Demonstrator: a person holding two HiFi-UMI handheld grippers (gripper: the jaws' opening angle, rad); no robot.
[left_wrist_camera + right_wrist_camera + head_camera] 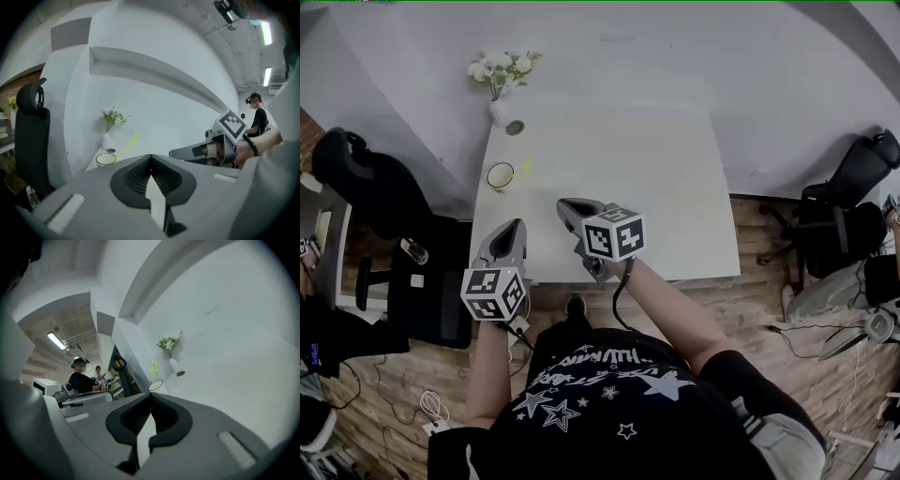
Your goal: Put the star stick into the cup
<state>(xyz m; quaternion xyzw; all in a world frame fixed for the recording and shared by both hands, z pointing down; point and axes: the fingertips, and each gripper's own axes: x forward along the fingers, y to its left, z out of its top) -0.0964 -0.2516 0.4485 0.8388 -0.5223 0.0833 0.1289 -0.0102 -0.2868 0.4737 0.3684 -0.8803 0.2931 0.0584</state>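
A glass cup [500,175] stands on the white table [656,187] near its left edge. The yellow-green star stick [525,167] leans out of the cup, star end up and to the right. The cup [106,159] and stick [129,144] show in the left gripper view, and the cup [156,385] with the star [154,367] in the right gripper view. My left gripper [514,228] hovers at the table's near edge, shut and empty. My right gripper [567,204] is over the table beside it, also shut with nothing between its jaws. Both are well short of the cup.
A white vase of flowers [500,80] and a small round disc [515,127] sit at the table's far left corner. Black office chairs stand to the left [356,178] and right [853,202]. A person [257,115] stands in the background.
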